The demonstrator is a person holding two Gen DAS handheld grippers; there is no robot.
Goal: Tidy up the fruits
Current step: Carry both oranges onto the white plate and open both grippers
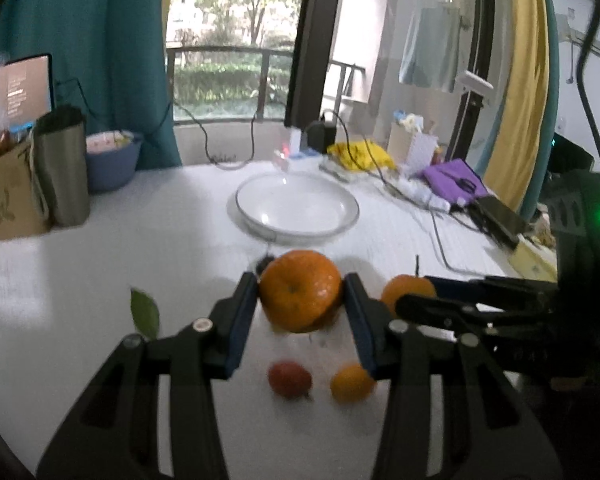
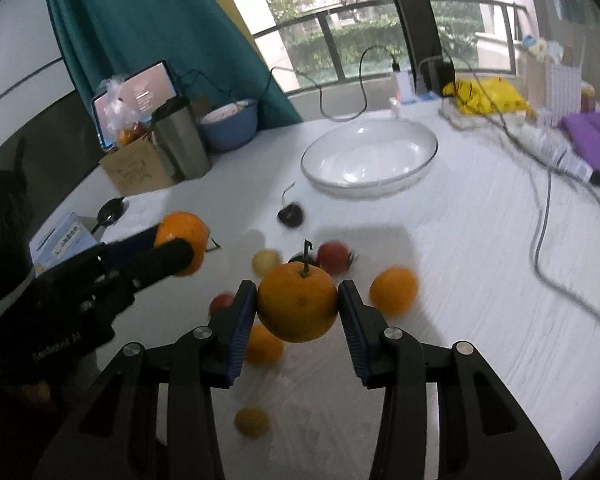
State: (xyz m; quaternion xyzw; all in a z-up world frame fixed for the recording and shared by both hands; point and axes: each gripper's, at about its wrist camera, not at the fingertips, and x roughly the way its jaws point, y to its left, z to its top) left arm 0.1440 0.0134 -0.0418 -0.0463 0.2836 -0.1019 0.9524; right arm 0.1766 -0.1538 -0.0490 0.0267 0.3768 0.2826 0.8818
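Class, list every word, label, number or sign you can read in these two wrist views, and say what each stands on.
No text can be read in either view.
Laptop screen: light lines of text, too blurred to read.
Small blue and white box: print, too small to read.
Left gripper body: pale lettering, too blurred to read.
Brown cardboard box: a printed pattern, no legible words.

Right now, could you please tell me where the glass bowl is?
In the right wrist view the glass bowl sits empty on the white table, beyond the loose fruit, right of the blue bowl and near the yellow bag.
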